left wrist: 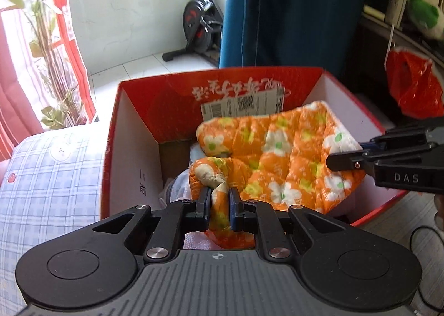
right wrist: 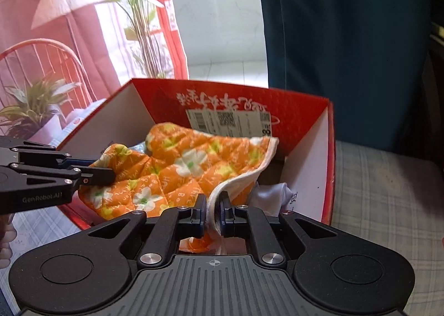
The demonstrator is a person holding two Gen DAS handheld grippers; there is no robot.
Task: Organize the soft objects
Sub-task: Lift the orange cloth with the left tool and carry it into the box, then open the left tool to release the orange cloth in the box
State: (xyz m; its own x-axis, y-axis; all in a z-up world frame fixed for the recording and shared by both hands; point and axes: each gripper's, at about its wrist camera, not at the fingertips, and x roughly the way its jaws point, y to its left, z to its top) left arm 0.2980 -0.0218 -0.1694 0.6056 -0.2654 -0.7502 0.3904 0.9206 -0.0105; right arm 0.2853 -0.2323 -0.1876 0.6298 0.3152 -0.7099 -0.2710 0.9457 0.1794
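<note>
Fingers of the left gripper (left wrist: 219, 206) and right gripper (right wrist: 213, 214) each clench an edge of the orange flowered quilt (left wrist: 280, 157), held over the open red box (left wrist: 172, 105). White cloth (right wrist: 273, 193) already lies inside; lowering and releasing the quilt seems left.

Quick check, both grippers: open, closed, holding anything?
Left gripper: closed on the orange floral quilted cloth over the red box.
Right gripper: closed on the same cloth's white edge.
</note>
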